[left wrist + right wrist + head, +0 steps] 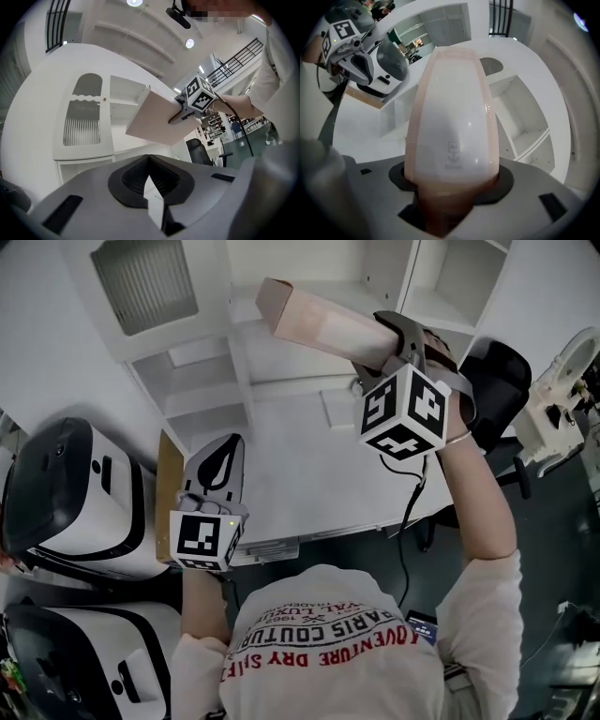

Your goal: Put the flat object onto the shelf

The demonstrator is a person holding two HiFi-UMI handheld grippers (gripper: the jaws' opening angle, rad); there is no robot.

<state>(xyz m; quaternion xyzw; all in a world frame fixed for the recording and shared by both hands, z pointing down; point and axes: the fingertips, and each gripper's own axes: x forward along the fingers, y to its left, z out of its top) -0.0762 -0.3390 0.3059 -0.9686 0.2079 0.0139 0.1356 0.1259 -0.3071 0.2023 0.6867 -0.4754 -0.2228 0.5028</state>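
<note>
The flat object (319, 324) is a pale pink, translucent flat case. My right gripper (380, 348) is shut on its near end and holds it raised, tilted toward the white shelf unit (211, 385). In the right gripper view the flat object (452, 117) fills the middle, clamped between the jaws, with open shelf compartments (525, 122) behind it. My left gripper (214, 470) hangs low at the desk's left end, shut with nothing in it. From the left gripper view the flat object (154, 119) floats in front of the shelf unit (124, 101).
The white desk (309, 474) lies below the shelf unit. Two white and black machines (66, 502) (84, 652) stand at the left. A black office chair (497, 390) and a white device (562, 399) are at the right. A brown board (169, 474) edges the desk's left side.
</note>
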